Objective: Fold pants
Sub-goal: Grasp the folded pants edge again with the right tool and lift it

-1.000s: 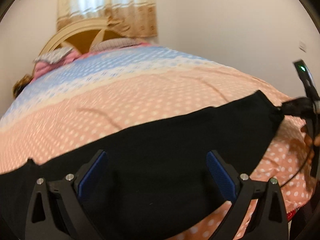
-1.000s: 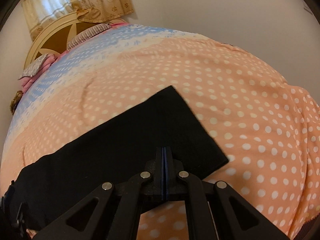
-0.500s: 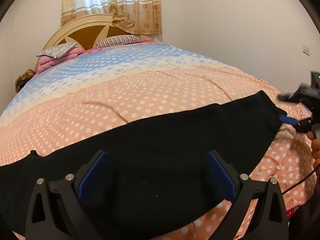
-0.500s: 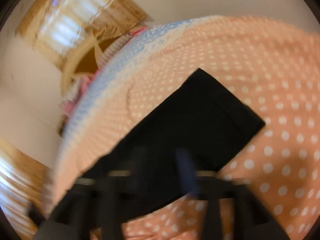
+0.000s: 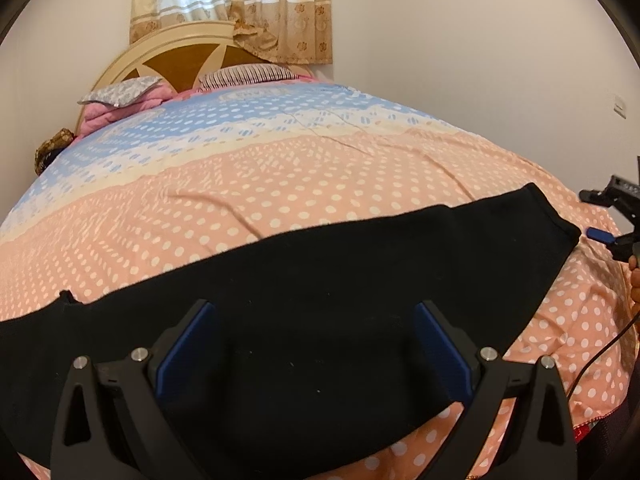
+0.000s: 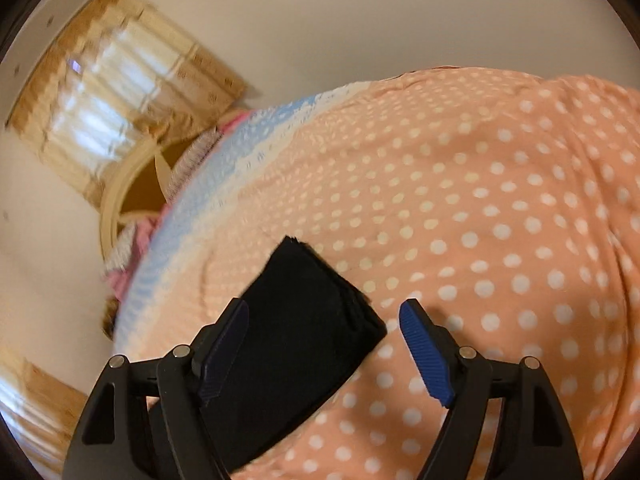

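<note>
The black pants [image 5: 360, 260] lie flat in a long band across the peach dotted bed sheet [image 5: 280, 184]. My left gripper [image 5: 314, 308] hovers open above their middle, with nothing pinched. In the right wrist view the hem end of the pants [image 6: 304, 280] rests on the sheet, seen between the fingers of my right gripper [image 6: 324, 312]. Those jaws stand wide and are closing a little, and the pads [image 6: 424, 344] touch no cloth. The left wrist view shows the right gripper [image 5: 590, 214] just off the hem's right corner.
A headboard [image 5: 180, 52], pillows [image 5: 248, 74] and pink bedding lie at the far end under a curtained window [image 5: 232, 4]. A white wall runs along the right. A person's hand [image 5: 634, 280] and a cable [image 5: 600, 356] sit at the bed's right edge.
The right gripper, shut on the hem a second ago, opened and let it go, then drew back and rolled. The hem now lies on the sheet. The left gripper stayed put.
</note>
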The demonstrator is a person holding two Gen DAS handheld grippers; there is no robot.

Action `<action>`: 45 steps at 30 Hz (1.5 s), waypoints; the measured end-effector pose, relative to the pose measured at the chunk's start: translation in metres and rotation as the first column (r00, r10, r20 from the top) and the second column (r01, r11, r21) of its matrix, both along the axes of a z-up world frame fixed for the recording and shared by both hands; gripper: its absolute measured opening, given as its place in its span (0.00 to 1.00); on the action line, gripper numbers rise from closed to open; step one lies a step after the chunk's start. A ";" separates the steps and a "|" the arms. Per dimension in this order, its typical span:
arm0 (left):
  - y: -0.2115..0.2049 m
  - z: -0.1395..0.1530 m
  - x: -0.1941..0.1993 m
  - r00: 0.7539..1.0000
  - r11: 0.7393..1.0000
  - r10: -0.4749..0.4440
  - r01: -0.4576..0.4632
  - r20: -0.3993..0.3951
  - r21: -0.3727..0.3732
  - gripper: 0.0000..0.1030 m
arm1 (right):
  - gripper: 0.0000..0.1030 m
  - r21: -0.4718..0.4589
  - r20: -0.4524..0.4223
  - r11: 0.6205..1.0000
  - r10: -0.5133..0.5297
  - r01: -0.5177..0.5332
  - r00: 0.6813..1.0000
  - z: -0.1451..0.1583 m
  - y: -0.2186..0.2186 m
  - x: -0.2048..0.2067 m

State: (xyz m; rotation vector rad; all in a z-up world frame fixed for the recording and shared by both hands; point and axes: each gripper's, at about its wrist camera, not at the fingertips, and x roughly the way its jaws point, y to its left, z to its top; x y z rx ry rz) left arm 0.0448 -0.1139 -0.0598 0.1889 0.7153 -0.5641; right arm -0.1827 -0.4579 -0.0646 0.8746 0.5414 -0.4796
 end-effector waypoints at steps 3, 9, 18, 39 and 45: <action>-0.004 0.000 -0.001 1.000 1.000 -0.011 0.011 -0.007 0.001 0.98 | 0.56 0.014 -0.030 1.000 0.027 -0.027 0.999 -0.012 -0.004 0.009; -0.029 0.009 -0.004 0.997 0.997 -0.071 0.071 0.022 -0.002 0.98 | 0.55 0.009 -0.073 0.999 0.045 -0.044 0.996 -0.028 -0.011 0.020; -0.105 0.010 -0.001 0.984 0.984 -0.178 0.178 0.013 -0.020 0.98 | 0.14 0.011 -0.145 0.977 0.212 -0.213 0.966 -0.036 -0.008 0.035; -0.151 -0.019 0.001 0.997 0.990 -0.063 0.058 0.037 0.129 1.00 | 0.12 -0.011 -0.097 0.975 0.220 -0.222 0.971 -0.040 -0.002 0.028; -0.159 -0.021 0.004 0.996 0.989 -0.071 0.065 0.045 0.132 1.00 | 0.11 -0.104 0.029 0.954 0.287 -0.283 0.957 0.018 0.029 0.020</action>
